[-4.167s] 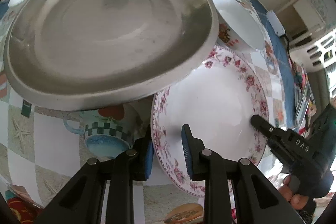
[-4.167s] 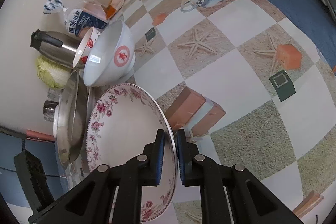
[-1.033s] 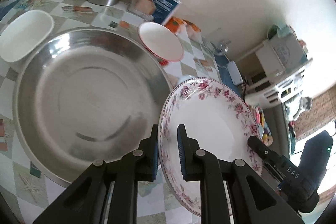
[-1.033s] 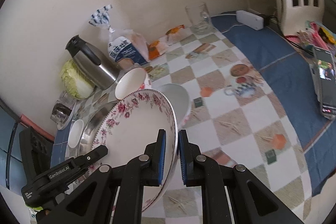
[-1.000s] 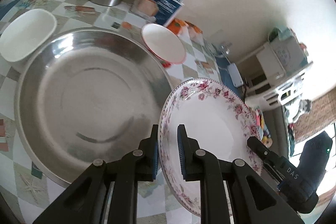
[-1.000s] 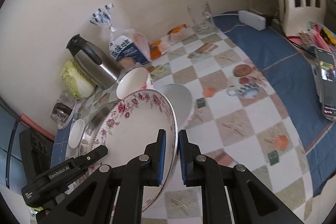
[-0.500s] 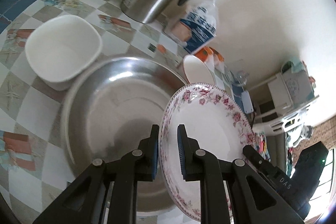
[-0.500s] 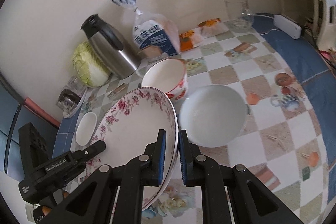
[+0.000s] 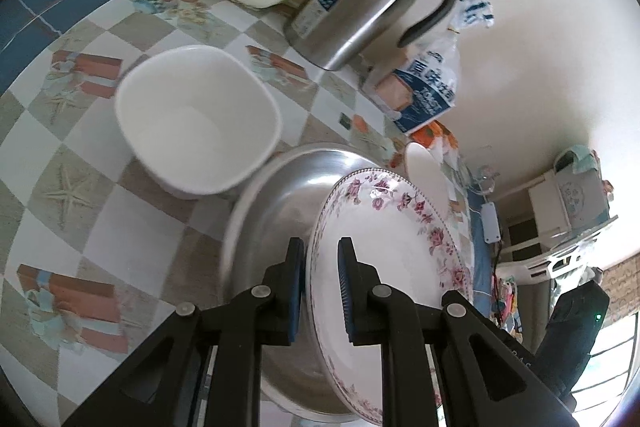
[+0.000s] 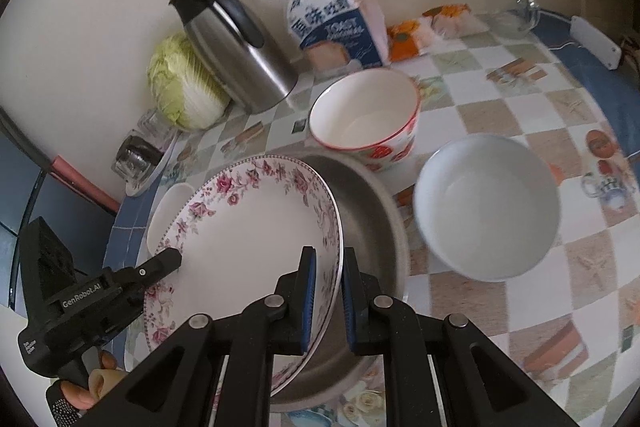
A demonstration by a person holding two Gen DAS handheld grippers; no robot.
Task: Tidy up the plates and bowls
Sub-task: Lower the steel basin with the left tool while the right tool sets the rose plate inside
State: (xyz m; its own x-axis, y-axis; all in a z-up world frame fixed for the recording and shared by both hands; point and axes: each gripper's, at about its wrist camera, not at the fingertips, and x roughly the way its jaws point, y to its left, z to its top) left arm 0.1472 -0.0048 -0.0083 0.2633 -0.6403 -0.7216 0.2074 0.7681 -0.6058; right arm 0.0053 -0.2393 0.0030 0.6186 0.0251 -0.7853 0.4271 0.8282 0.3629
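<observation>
Floral plate, a rigid glazed ceramic piece with a pink rose border, was held in the air by both tools at once, tilted above the steel basin on the checked tablecloth. The left gripper was closed narrowly on one edge of its rim, and the right gripper was clamped the same way on the opposite edge, blue pads pressing front and back of the thin lip. Such a plate looked moderately heavy, stiff, slick and breakable, so a pinch on the rim at two opposed points seemed the sensible hold; a one-sided pinch would likely let it swing or slip. Glaze gives rubber pads little bite, and a knock of the rim against the metal below could chip it. Around the basin stood a square white bowl, a red-rimmed bowl and a pale round bowl, all sitting apart from the plate. Behind them were a steel kettle, a cabbage and a bag of toast bread against the wall. Judging by its position, the plate was probably meant to go down flat inside the basin, which would call for both hands lowering evenly.
</observation>
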